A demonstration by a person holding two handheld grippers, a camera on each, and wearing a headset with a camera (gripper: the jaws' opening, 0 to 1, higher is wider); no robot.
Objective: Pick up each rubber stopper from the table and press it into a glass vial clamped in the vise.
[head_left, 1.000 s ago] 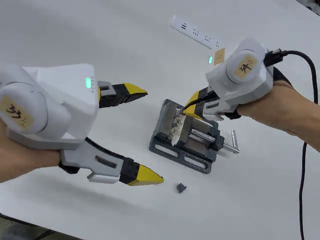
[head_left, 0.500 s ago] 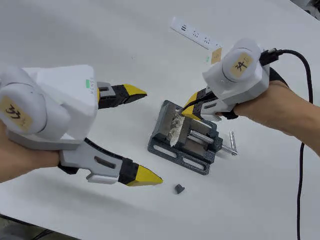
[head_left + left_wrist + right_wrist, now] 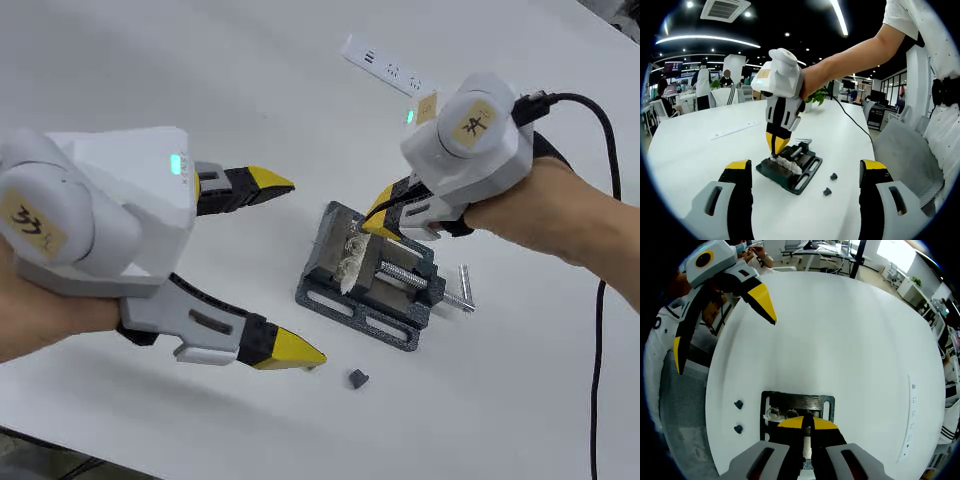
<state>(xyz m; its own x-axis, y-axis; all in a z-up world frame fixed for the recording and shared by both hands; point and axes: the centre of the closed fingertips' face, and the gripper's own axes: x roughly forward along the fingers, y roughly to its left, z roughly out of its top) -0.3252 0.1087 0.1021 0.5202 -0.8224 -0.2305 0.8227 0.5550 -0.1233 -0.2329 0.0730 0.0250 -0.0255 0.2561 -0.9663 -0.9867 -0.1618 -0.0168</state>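
**Vise, vials and loose stoppers: bench state**

- Glass vials [image 3: 785, 162]: a short row of clear vials, clamped between the cheeks of the vise [image 3: 328, 245]. Whether any is already plugged cannot be told.
- First stopper [image 3: 738, 404] and second stopper [image 3: 738, 429]: small and dark, loose on the white table [image 3: 200, 80]. They lie near one end of the vise, apart from each other and from both tools.
- Right gripper [image 3: 372, 224]: yellow tips pressed together and pointing down onto the row of vials. Whether anything is pinched between them cannot be told.
- Left gripper [image 3: 283, 266]: jaws spread wide with nothing between them. It is held off to one side of the vise and aimed toward it.
- Vise, further: dark grey with a slotted flat base. Its screw and handle bar [image 3: 465, 285] are on the side toward the right hand.
- Power strip [image 3: 392, 65]: white, lying flat on the table beyond the vise, well apart.
- Cable [image 3: 598, 330]: black, leading from the right gripper's body.
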